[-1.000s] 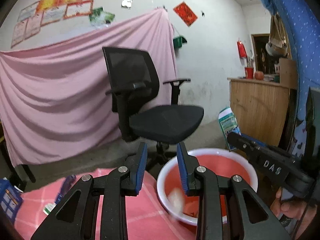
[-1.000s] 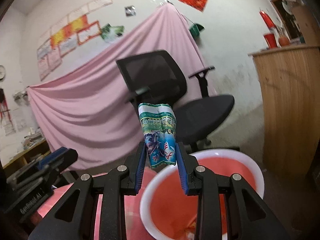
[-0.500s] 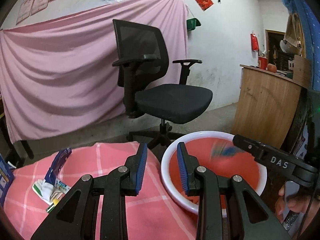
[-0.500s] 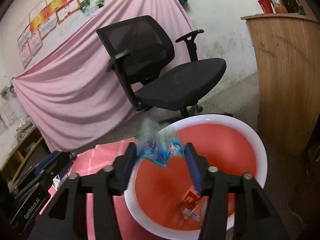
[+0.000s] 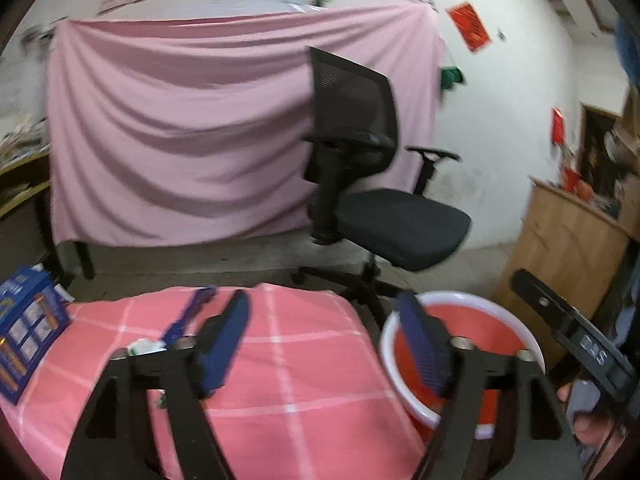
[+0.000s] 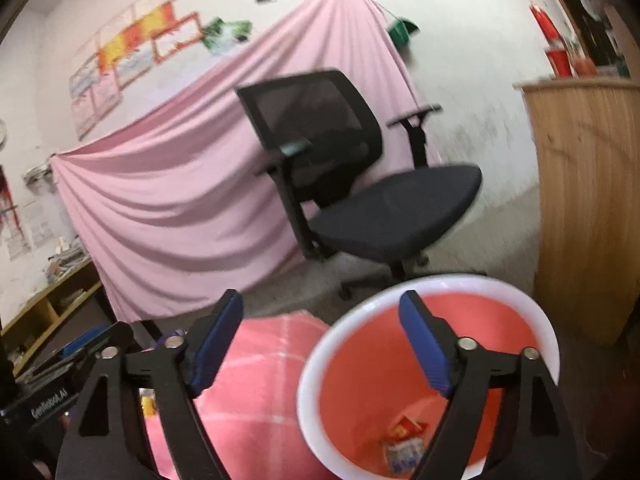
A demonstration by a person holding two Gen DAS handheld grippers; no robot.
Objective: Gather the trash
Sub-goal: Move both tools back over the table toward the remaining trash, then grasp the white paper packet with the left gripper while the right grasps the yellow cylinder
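A red bucket with a white rim (image 6: 320, 348) stands beside a table with a pink checked cloth (image 5: 304, 344). Wrappers (image 6: 404, 440) lie at the bucket's bottom. My right gripper (image 6: 320, 336) is open and empty, over the bucket's near left rim. My left gripper (image 5: 324, 336) is open and empty above the cloth's right part, with the bucket (image 5: 496, 320) to its right. A blue wrapper (image 5: 188, 316) and a green-white wrapper (image 5: 146, 346) lie on the cloth left of the left gripper.
A blue box (image 5: 24, 328) sits at the table's left edge. A black office chair (image 5: 380, 200) stands behind table and bucket, before a pink sheet (image 5: 180, 140). A wooden counter (image 6: 588, 200) is on the right. The right gripper's body (image 5: 572, 336) shows right of the bucket.
The right gripper opened and the green-blue wrapper it held fell into the bucket. The left gripper opened wide and swung left toward the wrappers on the cloth.
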